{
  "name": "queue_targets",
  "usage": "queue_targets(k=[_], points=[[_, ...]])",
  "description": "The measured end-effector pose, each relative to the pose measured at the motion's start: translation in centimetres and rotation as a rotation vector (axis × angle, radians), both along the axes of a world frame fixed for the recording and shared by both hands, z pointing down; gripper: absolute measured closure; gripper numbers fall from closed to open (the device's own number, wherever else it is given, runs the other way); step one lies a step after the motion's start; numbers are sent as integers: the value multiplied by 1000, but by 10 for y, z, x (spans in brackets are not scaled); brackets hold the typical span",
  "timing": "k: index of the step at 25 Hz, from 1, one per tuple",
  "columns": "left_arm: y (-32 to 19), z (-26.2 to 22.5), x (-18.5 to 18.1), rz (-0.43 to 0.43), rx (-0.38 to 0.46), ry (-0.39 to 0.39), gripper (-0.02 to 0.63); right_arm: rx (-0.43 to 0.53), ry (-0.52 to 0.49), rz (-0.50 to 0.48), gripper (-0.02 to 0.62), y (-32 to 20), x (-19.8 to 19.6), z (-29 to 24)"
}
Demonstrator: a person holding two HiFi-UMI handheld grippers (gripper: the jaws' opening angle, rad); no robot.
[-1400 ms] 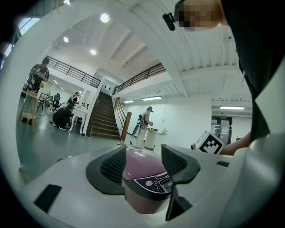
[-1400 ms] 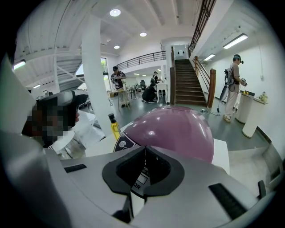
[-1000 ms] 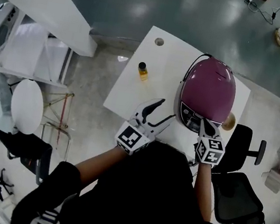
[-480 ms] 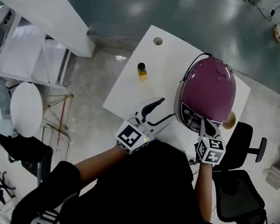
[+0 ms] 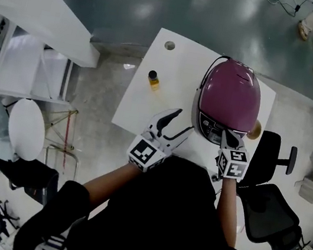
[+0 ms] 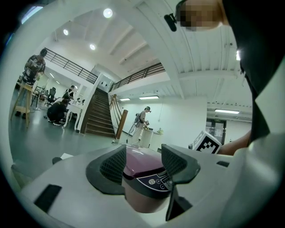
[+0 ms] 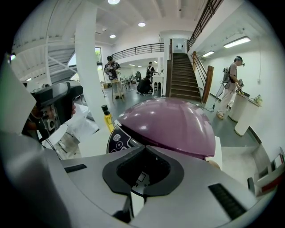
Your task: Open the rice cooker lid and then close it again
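The purple rice cooker [image 5: 230, 98] stands on the white table [image 5: 176, 62] with its domed lid down. My right gripper [image 5: 228, 135] is shut, and its tips rest against the front of the cooker by the dark control panel [image 5: 209, 125]. In the right gripper view the shut gripper [image 7: 142, 153] lies just under the lid [image 7: 171, 124]. My left gripper [image 5: 173, 124] is open to the left of the cooker, holding nothing. In the left gripper view the gripper [image 6: 144, 167] frames the cooker [image 6: 142, 165] between its spread jaws from a short distance away.
A small bottle of yellow liquid [image 5: 152, 79] stands on the table left of the cooker, and there is a cable hole [image 5: 169, 45] at the far edge. A black office chair [image 5: 268, 189] sits to the right. A round brown object [image 5: 255, 131] lies by the cooker's right side.
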State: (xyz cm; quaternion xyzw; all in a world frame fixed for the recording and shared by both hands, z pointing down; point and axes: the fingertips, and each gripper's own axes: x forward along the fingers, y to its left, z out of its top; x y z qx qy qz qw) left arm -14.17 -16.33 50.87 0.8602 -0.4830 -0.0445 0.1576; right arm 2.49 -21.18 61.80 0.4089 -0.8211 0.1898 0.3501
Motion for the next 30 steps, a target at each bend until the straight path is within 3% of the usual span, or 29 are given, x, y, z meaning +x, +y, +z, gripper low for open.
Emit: queue_targets(k=[30], points=[[11, -6, -12, -29, 11, 37, 380, 12, 7, 39, 596, -3, 5, 4]])
